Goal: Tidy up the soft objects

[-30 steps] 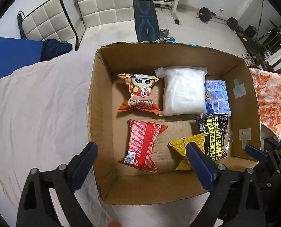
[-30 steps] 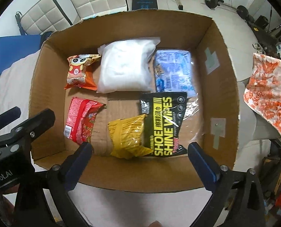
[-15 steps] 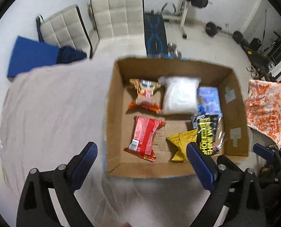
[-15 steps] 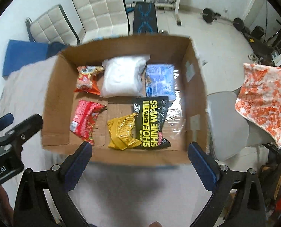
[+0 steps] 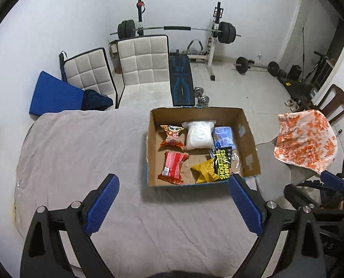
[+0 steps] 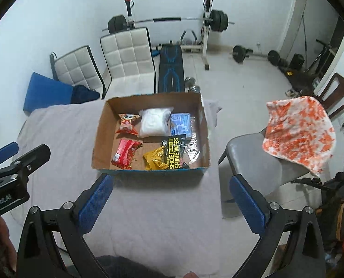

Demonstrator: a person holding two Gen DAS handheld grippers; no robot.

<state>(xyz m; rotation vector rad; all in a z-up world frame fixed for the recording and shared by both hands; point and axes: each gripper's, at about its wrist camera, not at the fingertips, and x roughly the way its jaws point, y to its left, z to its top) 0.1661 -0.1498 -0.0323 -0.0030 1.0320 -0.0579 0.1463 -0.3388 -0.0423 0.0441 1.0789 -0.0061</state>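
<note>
Six soft packs lie in the cardboard box in the left wrist view: an orange snack bag, a white pouch and a pale blue pack in the far row, then a red snack bag, a yellow bag and a black shoe wipes pack in the near row. The left gripper is released, with its jaws wide apart and nothing between them; the box is in front of it, a little to the right, and apart from the fingers. The box stands on a table covered with a grey cloth. Behind the table are two white padded chairs, a weight bench with a barbell and a white wall.

In the right wrist view the right gripper is also released and holds nothing. The box is ahead of it, slightly left, near the right edge of the cloth. The yellow bag partly overlaps with the wipes pack. To the right stands a grey chair with an orange and white cloth over its back. The left gripper appears at the left edge.
</note>
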